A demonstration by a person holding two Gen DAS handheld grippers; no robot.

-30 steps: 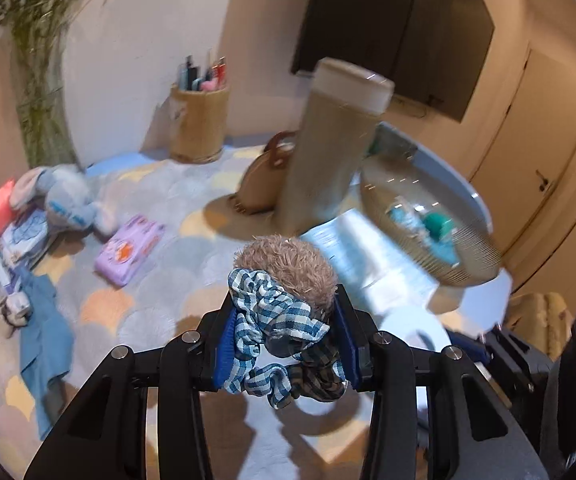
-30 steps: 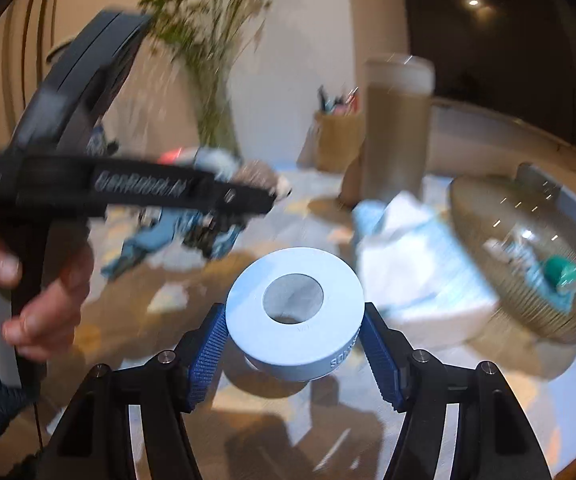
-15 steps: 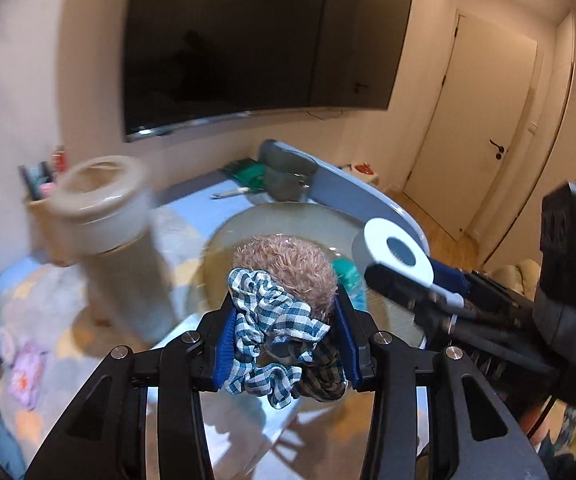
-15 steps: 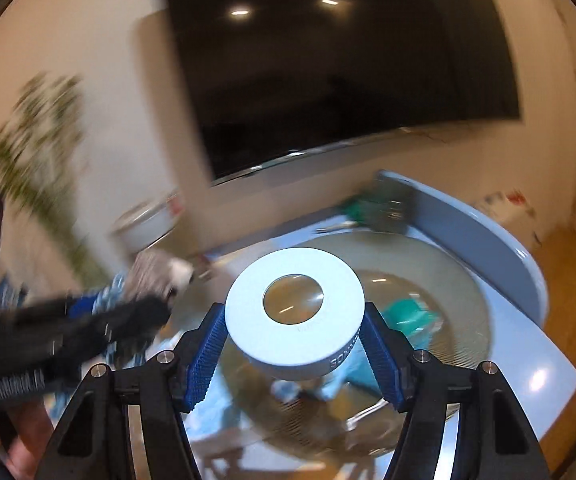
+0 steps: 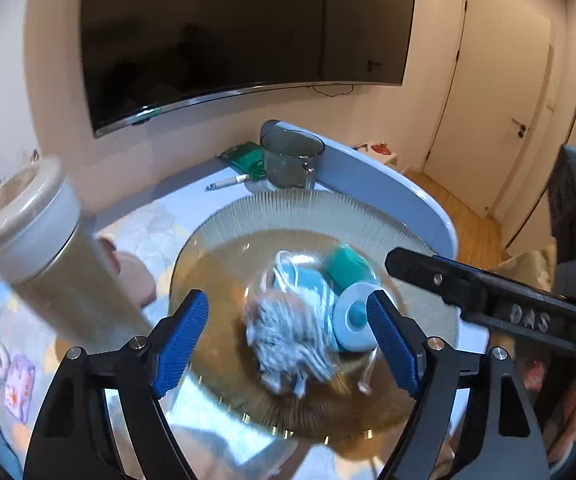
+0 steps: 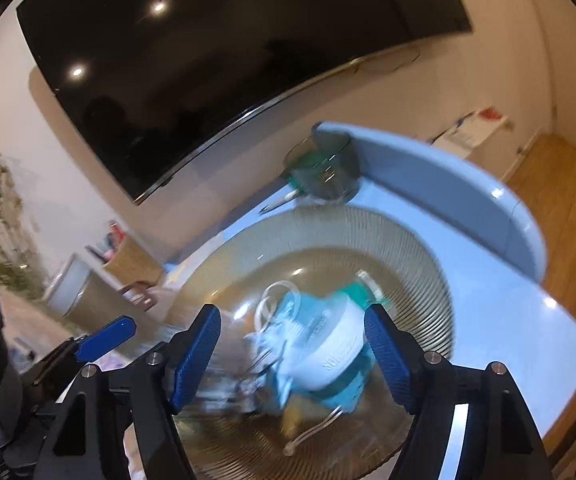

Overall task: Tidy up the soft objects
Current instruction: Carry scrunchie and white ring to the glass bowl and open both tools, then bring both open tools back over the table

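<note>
In the left wrist view, the left gripper (image 5: 288, 344) hangs above the ribbed glass bowl (image 5: 307, 208), fingers spread wide and holding nothing. A blurred checked scrunchie (image 5: 288, 336) sits in the bowl's middle, beside a white tape roll (image 5: 353, 328) and teal items. In the right wrist view, the right gripper (image 6: 291, 354) also stands wide open and unloaded over the bowl (image 6: 367, 224); the tape roll (image 6: 323, 352) lies tilted inside on teal cloth (image 6: 343, 396). The bowl stands near the table's (image 6: 527, 320) raised blue edge.
</note>
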